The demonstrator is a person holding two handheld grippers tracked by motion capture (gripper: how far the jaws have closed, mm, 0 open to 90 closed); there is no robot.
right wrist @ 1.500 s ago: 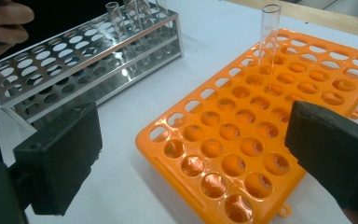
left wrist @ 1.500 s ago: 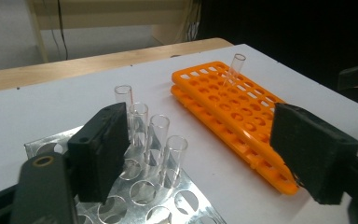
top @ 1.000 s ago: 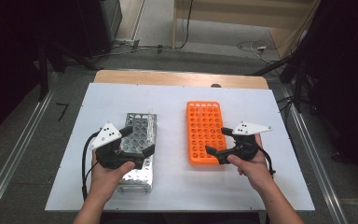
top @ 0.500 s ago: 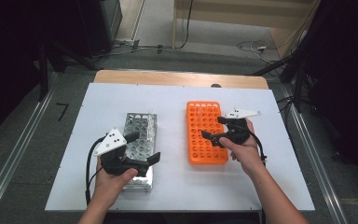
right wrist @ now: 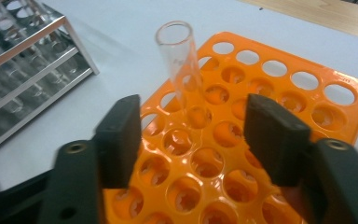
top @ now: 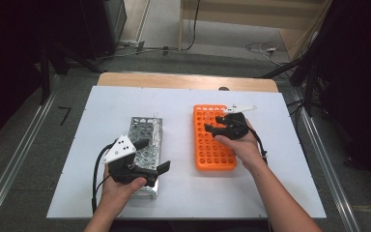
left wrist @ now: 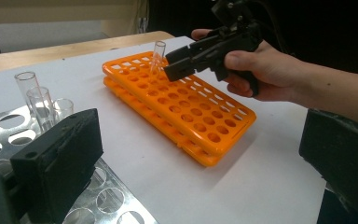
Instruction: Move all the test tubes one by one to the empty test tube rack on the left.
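A clear glass test tube stands upright in a far hole of the orange rack. My right gripper hovers low over that rack and points at the tube. Its jaws have just been closing and stand half apart. The tube is just ahead of the tips, in line with the gap, and no pad touches it. My left gripper is open over the near end of the metal rack with nothing between its jaws. Several empty glass tubes stand in that metal rack.
Both racks lie on a white sheet that covers the table, the metal one left of the orange one. A wooden edge runs along the far side. Bare sheet lies between the racks and around them.
My right gripper has moved away from the person and leftward over the orange rack, up to the tube, and its jaws have narrowed. The left gripper has stayed about where it was.
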